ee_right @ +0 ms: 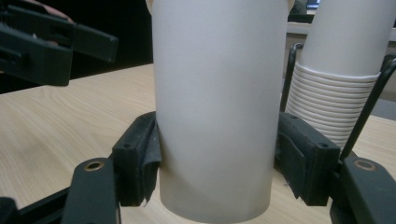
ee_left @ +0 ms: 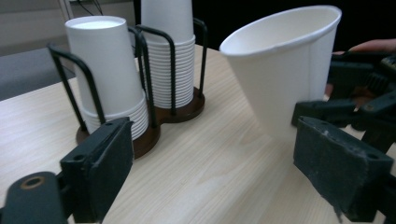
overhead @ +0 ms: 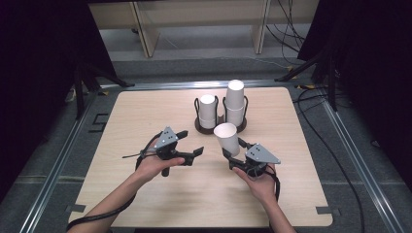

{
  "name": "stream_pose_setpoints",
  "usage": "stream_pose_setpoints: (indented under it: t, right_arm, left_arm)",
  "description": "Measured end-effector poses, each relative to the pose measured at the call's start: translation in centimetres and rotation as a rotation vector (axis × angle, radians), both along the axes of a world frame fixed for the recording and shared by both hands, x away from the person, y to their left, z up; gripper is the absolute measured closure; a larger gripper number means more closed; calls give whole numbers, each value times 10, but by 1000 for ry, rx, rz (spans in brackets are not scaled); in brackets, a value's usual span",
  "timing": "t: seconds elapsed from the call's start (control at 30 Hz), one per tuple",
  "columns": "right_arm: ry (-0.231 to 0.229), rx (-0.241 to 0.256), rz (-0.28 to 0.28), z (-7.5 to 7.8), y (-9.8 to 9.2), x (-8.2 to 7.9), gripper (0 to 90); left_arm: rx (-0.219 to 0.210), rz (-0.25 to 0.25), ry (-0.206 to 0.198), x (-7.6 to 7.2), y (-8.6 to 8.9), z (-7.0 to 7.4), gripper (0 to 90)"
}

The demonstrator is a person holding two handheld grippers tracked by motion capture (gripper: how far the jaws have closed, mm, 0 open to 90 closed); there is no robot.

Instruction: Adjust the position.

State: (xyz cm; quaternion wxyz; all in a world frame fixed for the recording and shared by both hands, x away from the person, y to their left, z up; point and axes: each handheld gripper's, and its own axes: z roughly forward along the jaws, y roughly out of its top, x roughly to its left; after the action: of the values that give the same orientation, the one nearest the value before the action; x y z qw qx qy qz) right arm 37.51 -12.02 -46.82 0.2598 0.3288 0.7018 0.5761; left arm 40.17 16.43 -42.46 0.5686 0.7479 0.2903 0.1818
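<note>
1. I have the right gripper (overhead: 235, 151) clamped on a white paper cup (overhead: 227, 138), 1 black finger (ee_right: 137, 156) pressed against each side of its lower wall; in the right gripper view the cup's smooth, matte, tapered wall stands between them with its narrow base at the bottom.
2. That cup is held off the table (overhead: 145, 111), mouth up and tilted toward the far left in the high view, just in front of the cup holder (overhead: 201, 127).
3. My left gripper (overhead: 190, 144) holds nothing: its 2 flat, rubber-faced fingers (ee_left: 100, 163) stand wide apart, and in the left gripper view the tilted cup (ee_left: 285, 70) sits between and beyond them, not touched by either.
4. The holder is a dark round-based stand with thin black wire uprights forming 2 bays. The left bay carries a shorter stack of nested white cups (overhead: 208, 110), the right bay a taller stack (overhead: 234, 103); both stacks are upside down, flat bottoms up, with ridged rims layered near the base (ee_left: 173, 70).
5. The table is pale wood-grain laminate with rounded corners, set in a grey metal frame.
6. My left hand (overhead: 154, 165) grips its tool with the fingers pointing right, toward the held cup; my right hand (overhead: 260, 180) comes in from the lower right, its tool pointing up and left. A grey 3-cornered plate tops each gripper.
</note>
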Motion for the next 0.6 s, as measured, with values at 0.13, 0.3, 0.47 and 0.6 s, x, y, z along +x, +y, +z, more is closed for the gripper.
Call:
stream_pose_setpoints:
  t: [0.13, 0.3, 0.47, 0.6]
  right_arm:
    - [-6, 0, 12, -3, 5, 0, 354]
    - [-26, 12, 23, -3, 8, 1, 354]
    - [-22, 6, -4, -1, 6, 0, 354]
    - [-22, 6, -1, -1, 7, 0, 354]
  left_arm:
    - [-9, -14, 4, 3, -13, 7, 85]
    - [-20, -25, 4, 6, -25, 11, 60]
    - [-31, -39, -5, 8, -36, 16, 40]
    - [-35, -51, 7, 10, -43, 17, 39]
